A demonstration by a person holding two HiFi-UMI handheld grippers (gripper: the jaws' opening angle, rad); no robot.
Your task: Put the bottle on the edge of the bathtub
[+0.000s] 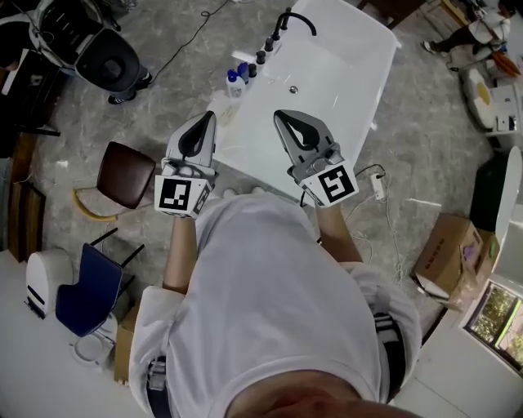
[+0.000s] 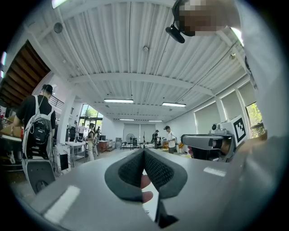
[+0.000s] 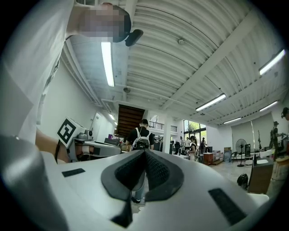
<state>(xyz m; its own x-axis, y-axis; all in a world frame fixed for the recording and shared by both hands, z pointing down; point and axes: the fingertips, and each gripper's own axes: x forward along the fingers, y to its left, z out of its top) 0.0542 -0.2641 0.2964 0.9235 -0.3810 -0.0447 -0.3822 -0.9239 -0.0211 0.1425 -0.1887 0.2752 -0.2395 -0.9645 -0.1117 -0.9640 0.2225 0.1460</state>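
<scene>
In the head view a white bathtub [image 1: 343, 90] stands in front of me, with a black faucet [image 1: 291, 20] at its far end. Two small blue-capped bottles [image 1: 236, 80] stand on its left rim beside the faucet knobs. My left gripper [image 1: 196, 137] and right gripper [image 1: 301, 132] hang over the tub's near end, well short of the bottles, and both tilt up towards the ceiling. In the left gripper view the jaws [image 2: 144, 151] are shut on nothing. In the right gripper view the jaws [image 3: 144, 153] are also shut and empty. Neither gripper view shows the bottles.
A brown chair [image 1: 126, 173] and a blue chair [image 1: 90, 291] stand at the left on the stone floor. A power strip [image 1: 377, 186] and a cardboard box [image 1: 445, 255] lie to the tub's right. Several people stand in the hall behind.
</scene>
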